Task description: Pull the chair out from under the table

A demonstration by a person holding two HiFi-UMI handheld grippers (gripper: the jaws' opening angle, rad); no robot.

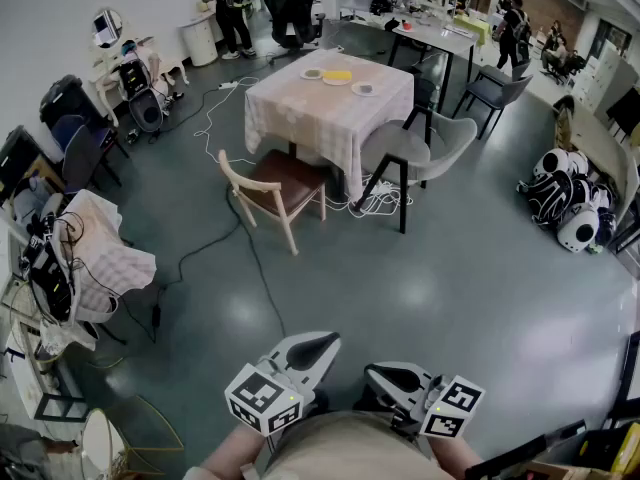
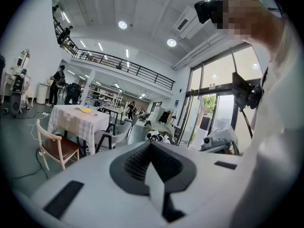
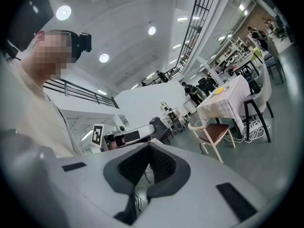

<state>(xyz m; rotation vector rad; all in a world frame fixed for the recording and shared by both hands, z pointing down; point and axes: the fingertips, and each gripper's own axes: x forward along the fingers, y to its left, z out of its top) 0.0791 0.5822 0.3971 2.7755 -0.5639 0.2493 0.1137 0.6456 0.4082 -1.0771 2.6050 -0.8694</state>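
Chair: a wooden chair (image 1: 283, 186) with a brown seat stands upright on four legs at the near left corner of the table (image 1: 330, 118).
Chair facing: the seat front points toward the table, up and to the right in the head view; the backrest is on the outer side, toward the lower left.
Chair axis: the back-to-front line runs from lower left to upper right, slanting across the table's corner.
Chair and table: the seat front lies at the hem of the checked cloth; the backrest and most of the seat stand out on the open floor.
Table top: three plates (image 1: 337, 76) sit at the far edge.
Grey chair: a second chair (image 1: 420, 148) stands at the table's right side.
Floor: a dark cable (image 1: 250, 258) runs from the chair toward the person.
Left gripper (image 1: 335, 339): jaws closed together with nothing between them; held low by the person's body, well apart from the chair.
Right gripper (image 1: 372, 371): jaws meet at the tips, holding nothing; just beside the left gripper, equally far from the chair.
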